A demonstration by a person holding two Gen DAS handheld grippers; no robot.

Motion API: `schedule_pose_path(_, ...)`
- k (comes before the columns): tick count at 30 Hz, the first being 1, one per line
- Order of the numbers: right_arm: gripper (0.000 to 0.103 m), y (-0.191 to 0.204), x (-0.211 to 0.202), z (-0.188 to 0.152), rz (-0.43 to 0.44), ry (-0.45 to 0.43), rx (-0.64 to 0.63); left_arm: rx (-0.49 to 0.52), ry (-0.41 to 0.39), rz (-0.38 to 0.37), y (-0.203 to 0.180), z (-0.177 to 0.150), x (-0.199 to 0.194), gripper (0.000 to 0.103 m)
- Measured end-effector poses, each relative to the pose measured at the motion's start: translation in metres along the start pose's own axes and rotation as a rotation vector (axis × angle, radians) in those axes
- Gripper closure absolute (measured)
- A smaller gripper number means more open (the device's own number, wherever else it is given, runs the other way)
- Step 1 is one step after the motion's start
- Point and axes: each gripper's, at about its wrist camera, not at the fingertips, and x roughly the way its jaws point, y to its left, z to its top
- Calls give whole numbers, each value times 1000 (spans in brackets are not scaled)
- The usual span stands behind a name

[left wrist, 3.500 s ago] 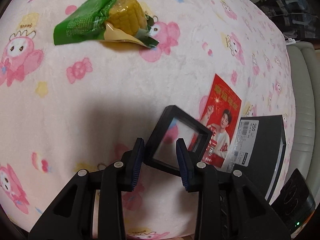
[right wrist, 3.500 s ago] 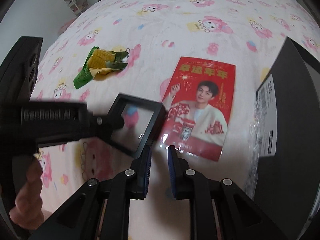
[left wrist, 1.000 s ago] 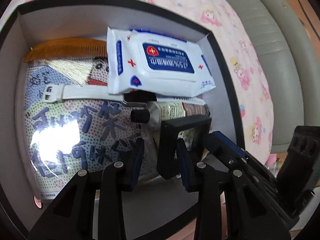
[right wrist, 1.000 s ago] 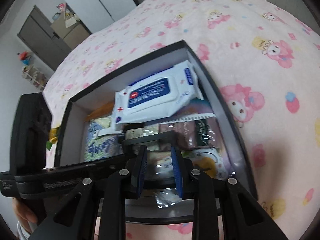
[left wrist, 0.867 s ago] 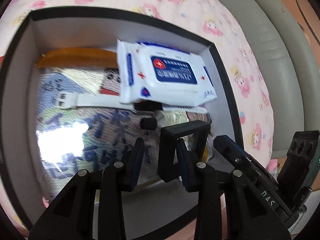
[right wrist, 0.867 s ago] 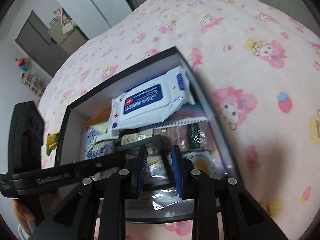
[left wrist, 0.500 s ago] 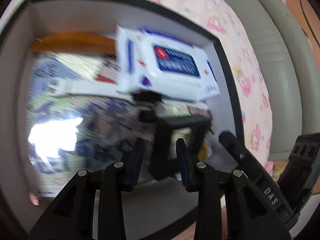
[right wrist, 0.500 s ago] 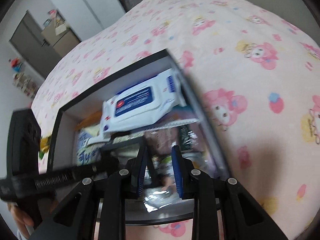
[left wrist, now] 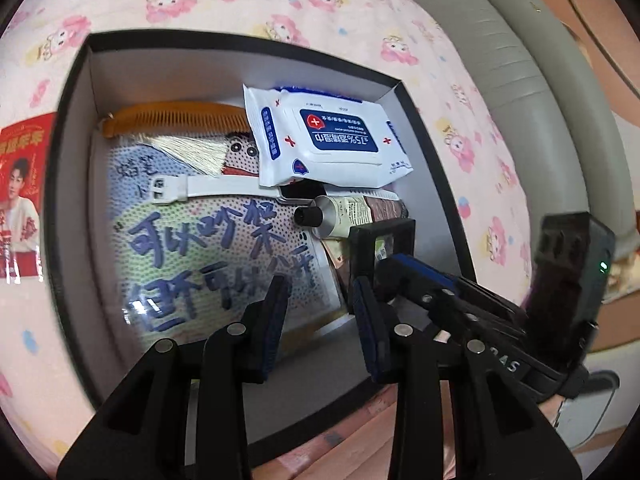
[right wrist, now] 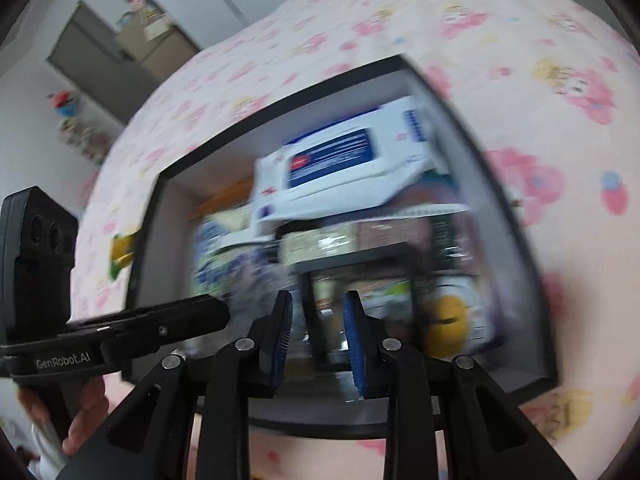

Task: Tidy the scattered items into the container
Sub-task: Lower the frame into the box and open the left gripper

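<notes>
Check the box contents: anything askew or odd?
Yes. The black square frame stands on edge in the black box, leaning on the packets rather than lying flat. The white wet-wipe pack sits tilted atop other items. No spills or damage visible.

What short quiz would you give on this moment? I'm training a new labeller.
1. True or false: the left gripper grips the black square frame.
2. Which lies outside the black cardboard box? A white-and-blue wipes pack; B orange comb; C red printed card.
3. What colour is the cap of the silver tube beside the frame?
Key: 1 false; 2 C; 3 black.
</notes>
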Motion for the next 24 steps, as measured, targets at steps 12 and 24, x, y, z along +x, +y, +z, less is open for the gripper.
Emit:
schedule_pose_path(12,80,-3,-14,-3,-169,-73,16,-33,74,-1,19,18,22,70)
schedule_pose_path(24,80,-20,-29,3,-296,-128,97,-15,94,-42,-20,33,59,73)
